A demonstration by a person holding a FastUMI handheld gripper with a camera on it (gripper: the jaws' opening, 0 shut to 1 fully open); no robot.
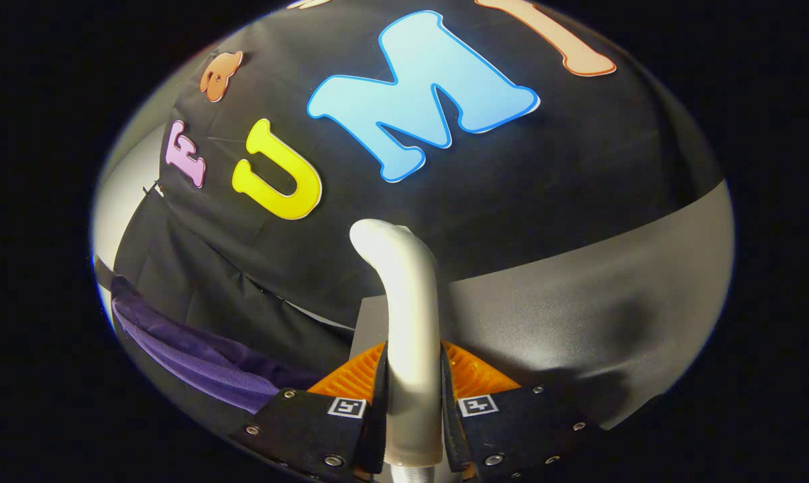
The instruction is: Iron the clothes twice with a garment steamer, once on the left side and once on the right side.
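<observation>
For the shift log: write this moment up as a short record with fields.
gripper: gripper shut on the steamer, one finger on each side of its handle
steamer: pale curved steamer standing up between the fingers, its head bent over at the top
garment: purple garment off to one side, beyond the fingers, not touched by the steamer
backdrop: black cloth wall beyond the steamer

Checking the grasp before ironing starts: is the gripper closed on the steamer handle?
Yes, the gripper has both fingers pressed against the steamer handle standing between them.
</observation>
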